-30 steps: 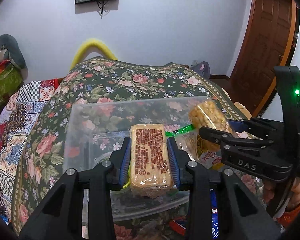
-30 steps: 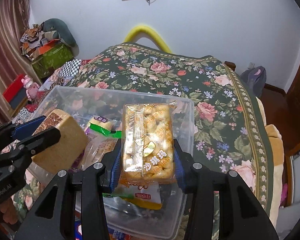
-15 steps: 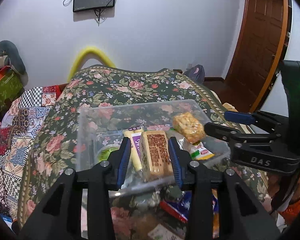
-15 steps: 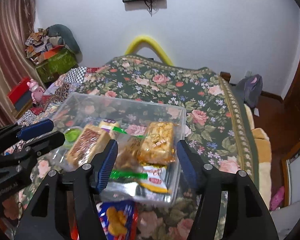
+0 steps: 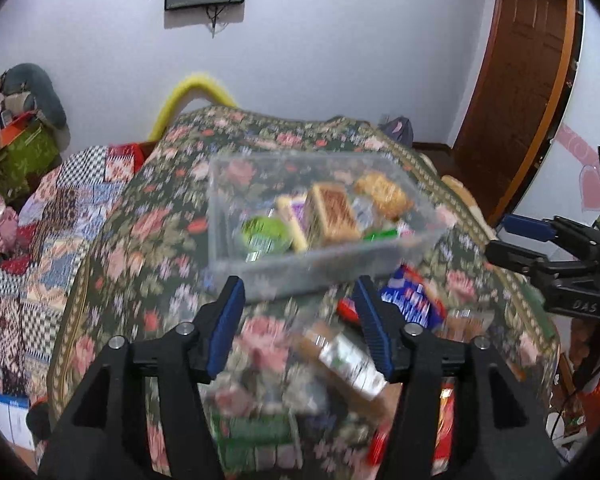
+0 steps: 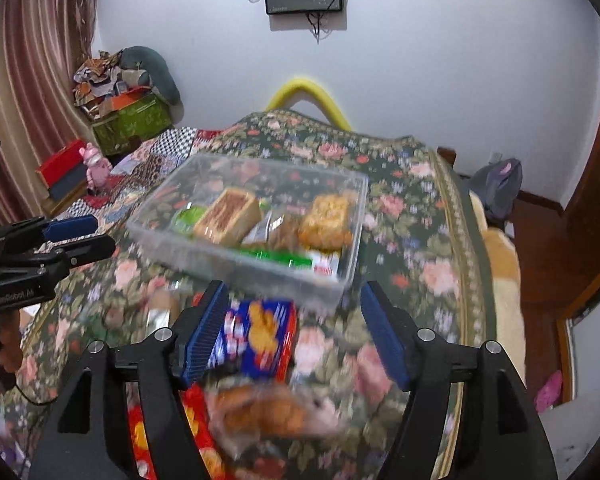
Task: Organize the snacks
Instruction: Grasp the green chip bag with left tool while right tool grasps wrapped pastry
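A clear plastic container [image 5: 228, 200] [image 6: 342, 282] sits on the floral bedspread and holds several snacks. Among them lie a tan cake block with brown print [image 5: 332, 216] [image 6: 228, 216] and an orange puffed-snack bag [image 5: 382, 194] [image 6: 328, 220]. My left gripper [image 5: 298, 300] hangs back from the container's near wall, its jaws opening with nothing between them. My right gripper [image 6: 294, 300] is likewise opening and empty, above a blue snack box [image 6: 260, 336] [image 5: 410, 300]. Loose packets, blurred, lie on the bed beneath both grippers, including a bagged pastry [image 6: 268, 412].
The floral bedspread [image 6: 420, 208] fills the middle, with a patchwork quilt [image 5: 60, 216] at its left. A yellow foam arch [image 5: 188, 96] stands behind the bed. A wooden door [image 5: 516, 80] is at the right, a green box [image 6: 132, 124] with clutter at the left wall.
Both grippers let go of their snacks, which now lie in the container. Both have drawn back and up from it, and their jaws stand wider.
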Available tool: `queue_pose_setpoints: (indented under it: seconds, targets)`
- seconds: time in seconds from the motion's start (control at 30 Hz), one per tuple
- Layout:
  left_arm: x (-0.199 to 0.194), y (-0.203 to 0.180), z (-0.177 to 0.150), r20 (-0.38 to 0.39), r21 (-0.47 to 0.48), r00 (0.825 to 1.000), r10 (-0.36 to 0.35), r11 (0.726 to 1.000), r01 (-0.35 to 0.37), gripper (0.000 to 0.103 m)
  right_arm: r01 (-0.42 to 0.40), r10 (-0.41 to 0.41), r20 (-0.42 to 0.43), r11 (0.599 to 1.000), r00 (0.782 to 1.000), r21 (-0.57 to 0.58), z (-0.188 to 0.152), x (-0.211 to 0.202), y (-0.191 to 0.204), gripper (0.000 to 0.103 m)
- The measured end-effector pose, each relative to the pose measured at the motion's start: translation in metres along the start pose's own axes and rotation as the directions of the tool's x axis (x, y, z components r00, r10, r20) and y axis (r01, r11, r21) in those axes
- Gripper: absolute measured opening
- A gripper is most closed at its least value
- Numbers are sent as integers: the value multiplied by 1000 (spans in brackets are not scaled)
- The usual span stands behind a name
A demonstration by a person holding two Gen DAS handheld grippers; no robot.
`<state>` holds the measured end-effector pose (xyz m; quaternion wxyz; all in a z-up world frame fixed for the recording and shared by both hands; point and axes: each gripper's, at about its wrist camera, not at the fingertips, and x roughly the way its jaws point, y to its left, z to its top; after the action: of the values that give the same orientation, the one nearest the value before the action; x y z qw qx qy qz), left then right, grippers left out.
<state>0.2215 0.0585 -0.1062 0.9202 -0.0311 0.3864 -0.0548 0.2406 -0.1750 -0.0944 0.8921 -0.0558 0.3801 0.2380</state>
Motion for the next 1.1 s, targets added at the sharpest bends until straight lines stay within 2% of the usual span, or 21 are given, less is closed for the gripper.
queue_pose_setpoints:
  seconds: [0.1, 0.17, 0.3, 0.43, 0.7, 0.83, 0.9, 0.93, 0.97, 1.1]
  targets:
    - [3, 9, -19, -45, -13, 999, 1, 1000, -2, 60, -9, 9, -34, 1000, 999, 17, -16, 1, 0, 68]
    - [4, 14, -35, -75, -18, 997, 7, 1000, -8, 64, -10, 12, -59, 1000, 998, 23, -26, 6, 0, 69]
    - [9, 26, -62, -123, -31, 992, 28, 999, -32, 70, -9, 13, -114, 999, 993, 38, -44, 20, -1, 81]
    - [15, 35, -84, -171, -52, 985, 34, 998, -43, 72, -16, 25, -161, 998, 987, 56, -60, 30, 1, 82]
    - [28, 35, -109, -220, -74, 976, -11, 997, -5, 72, -31, 42, -216, 998, 976, 53, -73, 49, 9, 91]
    - [30, 30, -115, -210, -57, 978, 10, 998, -22, 72, -32, 42, -238, 999, 970, 43, -77, 57, 12, 93]
    - [30, 28, -116, -198, -46, 980, 19, 999, -28, 67, -40, 47, -253, 999, 966, 35, -80, 59, 14, 92]
    - [30, 27, -117, -193, -39, 981, 24, 999, -32, 60, -41, 48, -262, 999, 964, 30, -82, 60, 14, 92]
    - [29, 27, -118, -190, -33, 981, 28, 999, -34, 57, -41, 45, -270, 999, 962, 23, -85, 62, 14, 90]
    - [26, 27, -120, -171, -39, 985, 30, 999, -37, 49, -47, 57, -254, 998, 966, 47, -90, 58, 8, 71]
